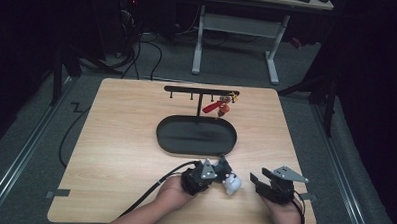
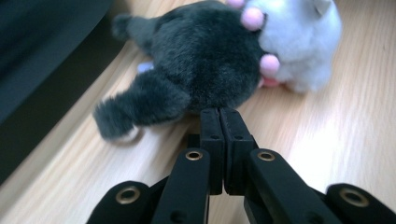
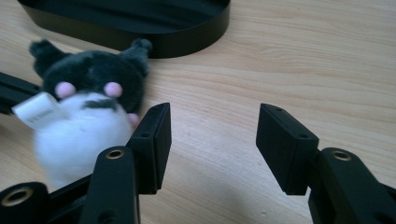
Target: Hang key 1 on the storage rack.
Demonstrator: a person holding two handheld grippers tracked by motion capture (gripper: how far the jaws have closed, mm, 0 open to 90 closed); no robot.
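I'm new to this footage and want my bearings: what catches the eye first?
A dark grey and white plush toy lies near the table's front edge, between the left gripper, jaws shut behind it, and the open right gripper. Behind it, a black oval tray carries a hook stand with a red charm hanging.

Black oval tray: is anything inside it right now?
Nothing lies in the black oval tray except the foot of the hook stand, which rises from its far side. A red keychain toy hangs from the stand's bar above. The near rim hides a thin strip of floor.
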